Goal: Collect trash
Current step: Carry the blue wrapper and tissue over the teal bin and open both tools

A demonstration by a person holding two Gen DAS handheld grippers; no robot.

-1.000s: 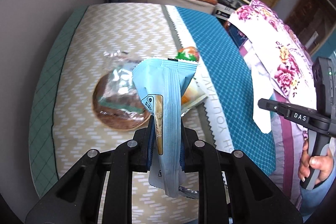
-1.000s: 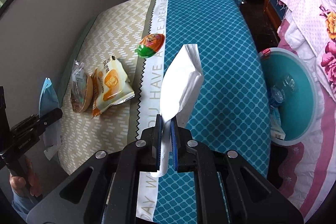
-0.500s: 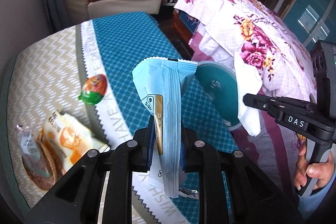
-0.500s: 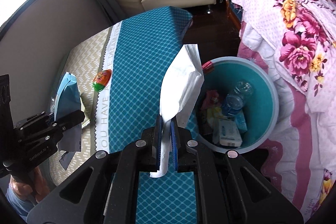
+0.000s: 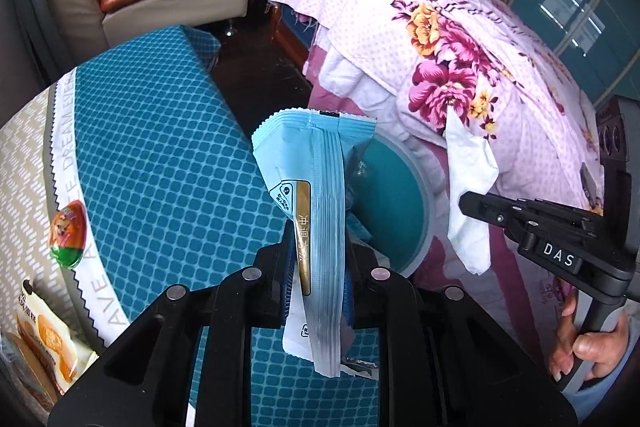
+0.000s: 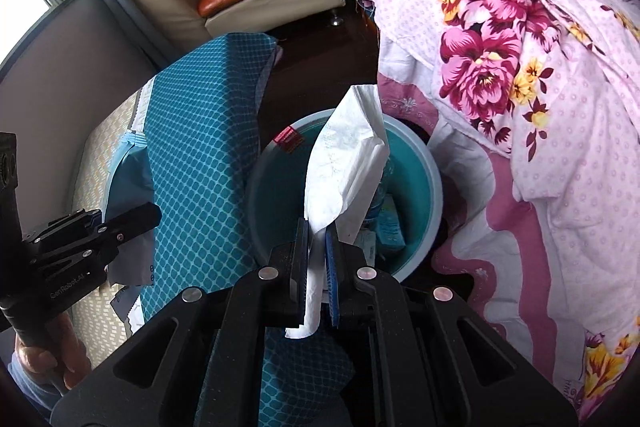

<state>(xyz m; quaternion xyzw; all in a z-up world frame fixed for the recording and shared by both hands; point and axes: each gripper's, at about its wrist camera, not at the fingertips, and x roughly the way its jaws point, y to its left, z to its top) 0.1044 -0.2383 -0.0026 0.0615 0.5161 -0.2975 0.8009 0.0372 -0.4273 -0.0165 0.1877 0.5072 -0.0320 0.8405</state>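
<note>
carry-to-bin step: light-blue wrapper (image 5: 316,211) clenched in left jaws, white tissue (image 6: 344,179) in right jaws, above teal trash bin (image 6: 434,195); release over bin judged next.

Glossy plastic wrapper (image 5: 320,195); soft matt paper tissue (image 6: 348,163).

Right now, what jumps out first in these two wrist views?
Each gripper is shut on a piece of trash: the left gripper pinches a light blue wrapper standing upright between its fingers, and the right gripper pinches a white tissue the same way. Just beyond the tissue sits the teal bin on the floor between the teal-covered table and the floral bedspread, with trash already inside.
</note>
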